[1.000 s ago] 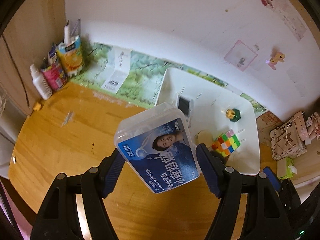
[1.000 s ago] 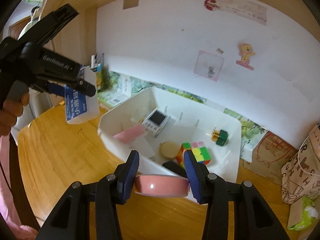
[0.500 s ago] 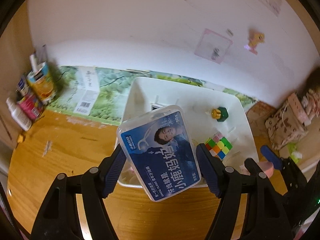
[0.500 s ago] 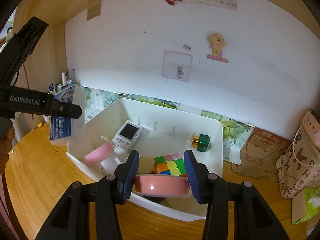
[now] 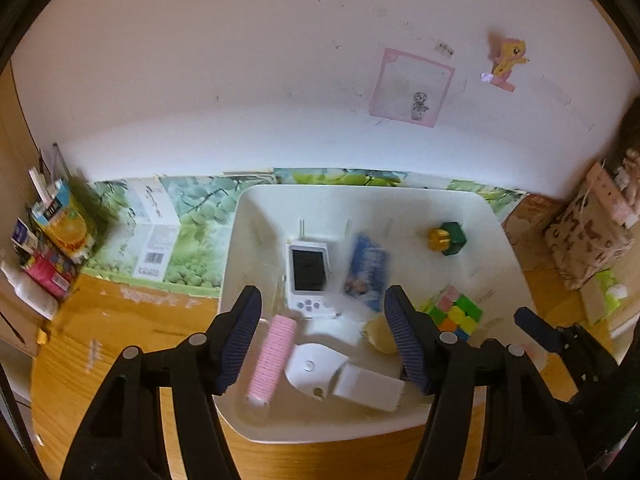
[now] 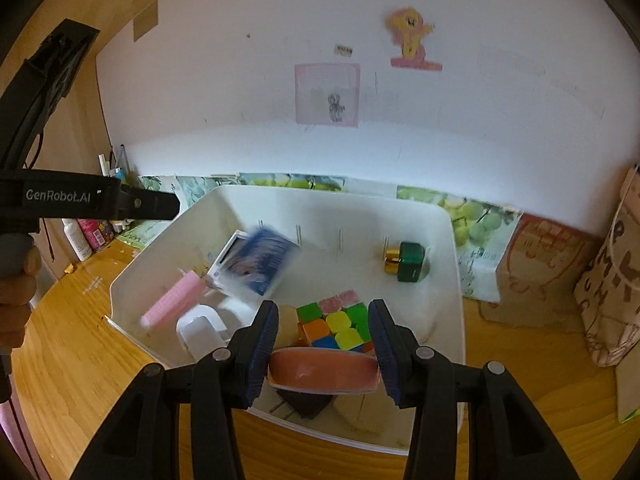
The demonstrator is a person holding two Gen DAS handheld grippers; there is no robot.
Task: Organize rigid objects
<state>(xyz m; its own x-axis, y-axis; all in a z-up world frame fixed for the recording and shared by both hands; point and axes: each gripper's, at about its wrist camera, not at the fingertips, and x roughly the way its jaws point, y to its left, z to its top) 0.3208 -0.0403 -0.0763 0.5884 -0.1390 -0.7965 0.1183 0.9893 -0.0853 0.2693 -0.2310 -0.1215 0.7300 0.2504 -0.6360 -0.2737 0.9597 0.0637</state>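
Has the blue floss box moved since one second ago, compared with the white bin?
Yes. It has left the left gripper, whose jaws now stand open, and appears blurred inside the white bin, beside the white handheld console. Earlier it was held above the table.

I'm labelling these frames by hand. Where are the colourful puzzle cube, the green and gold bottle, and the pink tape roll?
puzzle cube (image 6: 334, 326), right wrist view, on its yellow top tile.
green and gold bottle (image 5: 452, 235), left wrist view, on its green body.
pink tape roll (image 6: 324, 372), right wrist view, on its outer band.
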